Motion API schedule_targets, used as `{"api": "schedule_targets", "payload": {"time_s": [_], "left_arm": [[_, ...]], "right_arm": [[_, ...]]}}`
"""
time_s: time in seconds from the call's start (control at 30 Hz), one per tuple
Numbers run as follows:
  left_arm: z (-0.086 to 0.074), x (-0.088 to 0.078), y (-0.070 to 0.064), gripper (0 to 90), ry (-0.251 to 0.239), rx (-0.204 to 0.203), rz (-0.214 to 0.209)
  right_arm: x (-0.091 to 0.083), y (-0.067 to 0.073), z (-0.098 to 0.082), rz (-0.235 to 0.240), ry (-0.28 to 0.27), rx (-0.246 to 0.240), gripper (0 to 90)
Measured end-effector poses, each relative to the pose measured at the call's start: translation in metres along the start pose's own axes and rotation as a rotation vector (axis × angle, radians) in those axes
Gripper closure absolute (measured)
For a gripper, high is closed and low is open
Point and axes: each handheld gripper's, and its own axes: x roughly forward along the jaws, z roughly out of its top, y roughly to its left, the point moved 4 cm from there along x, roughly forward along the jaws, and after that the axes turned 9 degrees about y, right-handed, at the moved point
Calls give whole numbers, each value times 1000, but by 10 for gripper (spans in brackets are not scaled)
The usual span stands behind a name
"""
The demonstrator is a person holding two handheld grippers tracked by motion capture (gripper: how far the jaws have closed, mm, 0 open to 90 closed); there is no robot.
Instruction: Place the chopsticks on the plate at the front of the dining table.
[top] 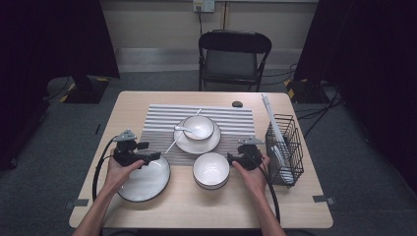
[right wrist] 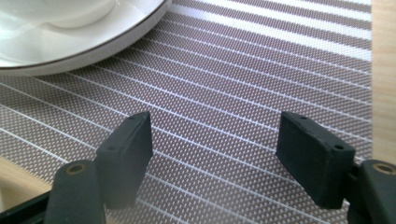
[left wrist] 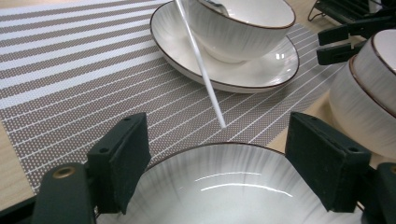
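On the wooden table (top: 123, 105) the left gripper (top: 156, 156) sits over the far rim of a wide white dish (top: 145, 181) that lies at about seven o'clock from the table's middle. In the left gripper view its two black jaws stand apart, one on each side of the dish's rim, with a clear gap between the pads and the china, so nothing is grasped. A thin white stick (left wrist: 200, 63) slants down from twelve o'clock and ends just beyond the dish's rim, over the striped mat (top: 162, 118). The right gripper (top: 230, 159) rests at three o'clock of a small white bowl (top: 211, 169), just beside it; its jaws are spread wide and empty over the mat in the right gripper view. At the mat's centre a second bowl (top: 198, 127) with a spoon (top: 184, 130) in it stands on a saucer (top: 182, 142). A black wire basket (top: 290, 128) stands at three o'clock, near the table's edge.
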Motion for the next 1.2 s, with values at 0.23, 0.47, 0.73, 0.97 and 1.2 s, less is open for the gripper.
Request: {"api": "schedule_targets", "payload": {"time_s": [0.23, 0.47, 0.73, 0.97, 1.2], "left_arm": [[0, -3, 1, 161, -4, 12, -10], [-2, -4, 2, 180, -6, 5, -5], [-3, -4, 2, 198, -1, 2, -10], [-3, -1, 2, 209, 5, 0, -3], [-3, -1, 3, 220, 10, 1, -2]], "right_arm": [[-25, 4, 15, -20, -59, -9, 267], [-48, 17, 43, 2, -111, -34, 262], [-66, 16, 67, 21, -144, -31, 281], [-88, 7, 87, 24, -176, -30, 296], [-104, -5, 98, 17, -186, -32, 287]]}}
